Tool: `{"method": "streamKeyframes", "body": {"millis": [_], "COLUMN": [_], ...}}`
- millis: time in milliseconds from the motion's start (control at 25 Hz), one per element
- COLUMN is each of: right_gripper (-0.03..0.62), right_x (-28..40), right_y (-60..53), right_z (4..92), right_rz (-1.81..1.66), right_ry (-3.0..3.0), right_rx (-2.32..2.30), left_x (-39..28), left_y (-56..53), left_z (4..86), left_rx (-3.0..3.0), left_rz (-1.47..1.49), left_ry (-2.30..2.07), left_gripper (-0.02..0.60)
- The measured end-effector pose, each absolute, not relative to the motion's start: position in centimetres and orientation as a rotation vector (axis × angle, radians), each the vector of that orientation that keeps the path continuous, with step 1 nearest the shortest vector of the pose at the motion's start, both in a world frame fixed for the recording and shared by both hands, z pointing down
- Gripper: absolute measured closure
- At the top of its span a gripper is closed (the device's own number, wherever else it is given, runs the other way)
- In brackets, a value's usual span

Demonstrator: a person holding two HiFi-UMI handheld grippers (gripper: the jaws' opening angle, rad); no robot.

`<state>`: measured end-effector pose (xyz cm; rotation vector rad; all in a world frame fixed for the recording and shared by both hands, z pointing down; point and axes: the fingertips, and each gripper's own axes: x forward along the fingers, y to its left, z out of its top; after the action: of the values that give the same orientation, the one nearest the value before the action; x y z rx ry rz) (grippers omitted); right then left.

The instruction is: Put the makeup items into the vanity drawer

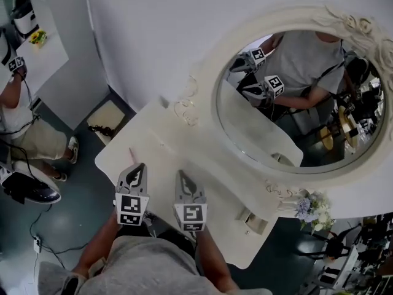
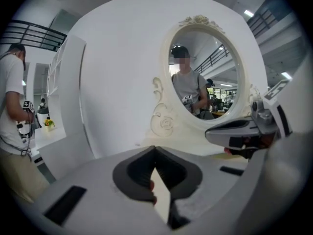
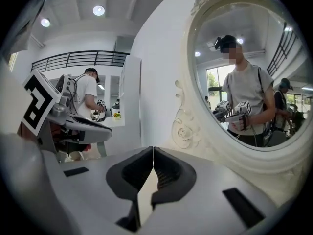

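Head view looks steeply down on a white vanity top point(image 1: 184, 143) with a smooth matte finish and a rounded, wavy outline. It stands against a plain white wall point(image 1: 153, 29) over a dark teal floor point(image 1: 73, 201). An oval mirror point(image 1: 295, 109) rises from the back of the top. Its thick cream frame point(image 1: 228, 60) has carved flowers along the upper rim, and raised scrollwork point(image 1: 185, 106) sits to its left. The glass reflects a person in a grey shirt holding both grippers. A small bunch of pale lilac flowers point(image 1: 311, 208) sits at the top's right end, near a little cream box-like object point(image 1: 254, 220) too small to identify. Another person point(image 1: 24, 128) in a white shirt and beige shorts stands off to the left.

The left gripper point(image 1: 140, 166) and right gripper point(image 1: 182, 174) hover side by side above the front edge. In each gripper view the ribbed dark pads meet at the tips with nothing between them. A thin pink stick point(image 1: 131, 156), apparently a makeup item, lies on the top just beside the left gripper's tips. The drawer cannot be made out.
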<state>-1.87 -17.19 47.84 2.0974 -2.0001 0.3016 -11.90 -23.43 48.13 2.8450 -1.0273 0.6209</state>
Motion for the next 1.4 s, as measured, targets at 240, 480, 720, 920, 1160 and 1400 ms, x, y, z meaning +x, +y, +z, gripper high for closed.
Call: {"method": "streamKeyframes", "body": {"millis": [240, 480, 720, 920, 1160, 1400], "right_gripper": [0.579, 0.579, 0.579, 0.579, 0.576, 0.422], "right_x": [-6.0, -9.7, -11.8, -12.8, -14.2, -15.4], "right_y": [-20.8, -23.9, -26.0, -28.0, -29.7, -31.4], "right_z": [50.6, 53.5, 56.9, 60.0, 63.0, 66.4], "right_rz": [0.365, 0.410, 0.477, 0.512, 0.586, 0.700], "right_ry": [-2.085, -2.155, -2.178, -2.176, -2.159, -2.142], "right_rx": [1.927, 1.795, 1.697, 1.646, 1.571, 1.473], "left_x": [-16.4, -20.3, -22.5, -23.4, -24.5, -25.1], "left_y": [-25.6, -27.3, -28.1, -29.6, -30.4, -31.0], "left_z": [50.6, 53.5, 56.3, 58.3, 60.1, 61.1], "left_rx": [2.712, 2.607, 2.527, 2.496, 2.446, 2.419], "left_rz": [0.665, 0.706, 0.751, 0.764, 0.776, 0.784], "left_ry": [-1.153, -1.239, -1.278, -1.291, -1.304, -1.308], "left_gripper": [0.580, 0.580, 0.580, 0.580, 0.580, 0.580]}}
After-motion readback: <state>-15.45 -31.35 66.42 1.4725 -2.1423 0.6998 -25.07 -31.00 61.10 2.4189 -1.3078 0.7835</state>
